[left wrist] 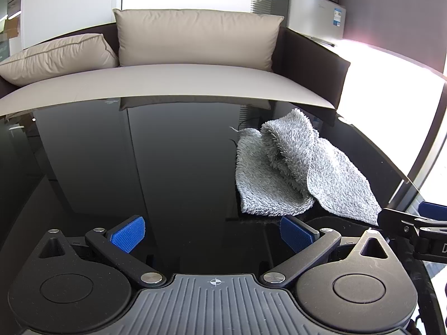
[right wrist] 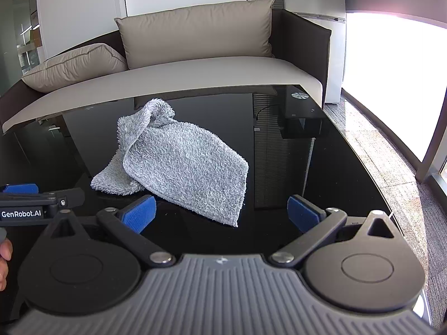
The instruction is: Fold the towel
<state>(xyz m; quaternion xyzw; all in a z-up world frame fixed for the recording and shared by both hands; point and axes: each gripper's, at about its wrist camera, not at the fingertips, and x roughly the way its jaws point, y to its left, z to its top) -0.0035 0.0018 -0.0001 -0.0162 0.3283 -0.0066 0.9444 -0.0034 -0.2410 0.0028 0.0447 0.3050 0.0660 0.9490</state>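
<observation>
Lying crumpled on the glossy black table (right wrist: 321, 173), the grey towel (right wrist: 178, 164) sits in the centre left of the right wrist view and in the right half of the left wrist view, with one end bunched into a raised hump toward the sofa (right wrist: 195, 67) and a flatter flap spreading toward the cameras. Both the left gripper (left wrist: 212, 236) and the right gripper (right wrist: 222, 213) hover with jaws spread wide and nothing between them, short of the cloth. It looks soft, fluffy and light, so it should drape and sag rather than hold shape, and may slide easily on the slick surface. Its near corner at the lower centre of the right view seems the cleanest place to pinch, along with a matching edge corner.
</observation>
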